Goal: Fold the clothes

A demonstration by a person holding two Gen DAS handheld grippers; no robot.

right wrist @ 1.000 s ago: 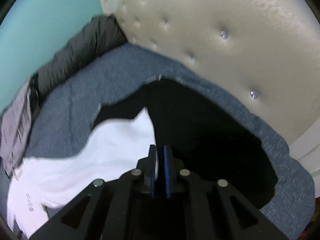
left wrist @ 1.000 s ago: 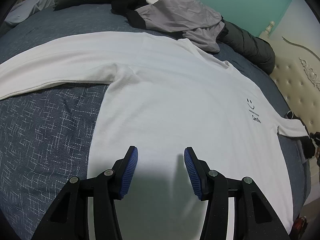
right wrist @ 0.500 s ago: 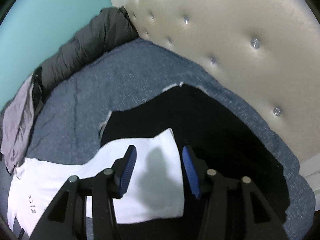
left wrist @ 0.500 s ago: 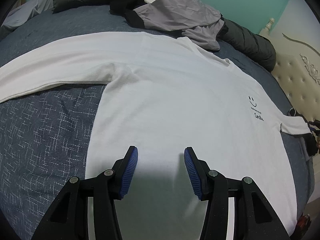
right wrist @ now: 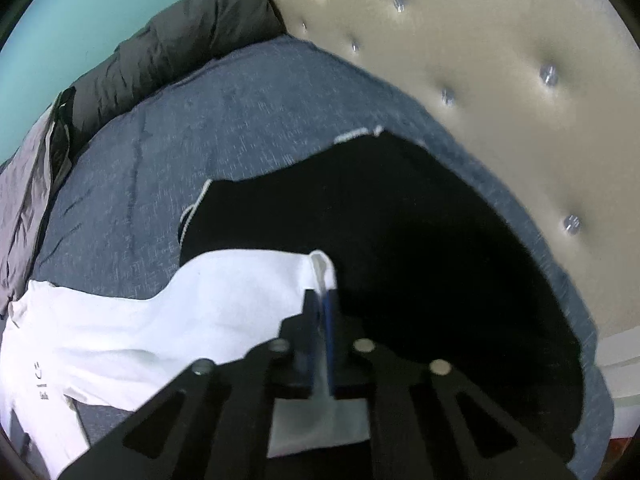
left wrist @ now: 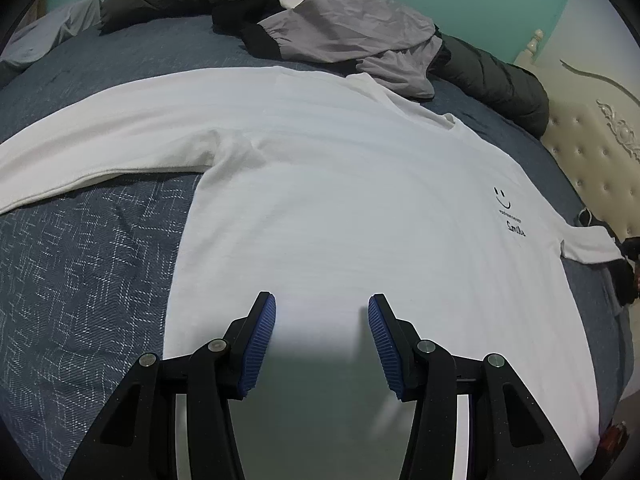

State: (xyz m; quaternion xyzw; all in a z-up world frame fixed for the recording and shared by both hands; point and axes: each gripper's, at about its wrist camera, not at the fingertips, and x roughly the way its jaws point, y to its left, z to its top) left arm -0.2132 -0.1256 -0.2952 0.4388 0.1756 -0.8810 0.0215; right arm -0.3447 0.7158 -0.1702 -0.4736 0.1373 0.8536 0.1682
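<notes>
My right gripper [right wrist: 320, 300] pinched the white shirt [left wrist: 340, 200] sleeve cuff [right wrist: 316, 268] near the bed's [left wrist: 80, 280] headboard edge; my left gripper [left wrist: 322, 320] hung wide open, empty; sleeve fold judged next, needing a carry across the body.

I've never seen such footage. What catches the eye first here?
A big white long-sleeved shirt lies spread flat across the blue bedspread, a small smiley on its chest. The right gripper pinches one sleeve end by the black garment; the left gripper hovers open above the hem.

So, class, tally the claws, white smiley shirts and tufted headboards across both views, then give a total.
Claws: 2, left claw open, right claw shut on the sleeve
White smiley shirt: 1
Tufted headboard: 1
Total: 4
</notes>
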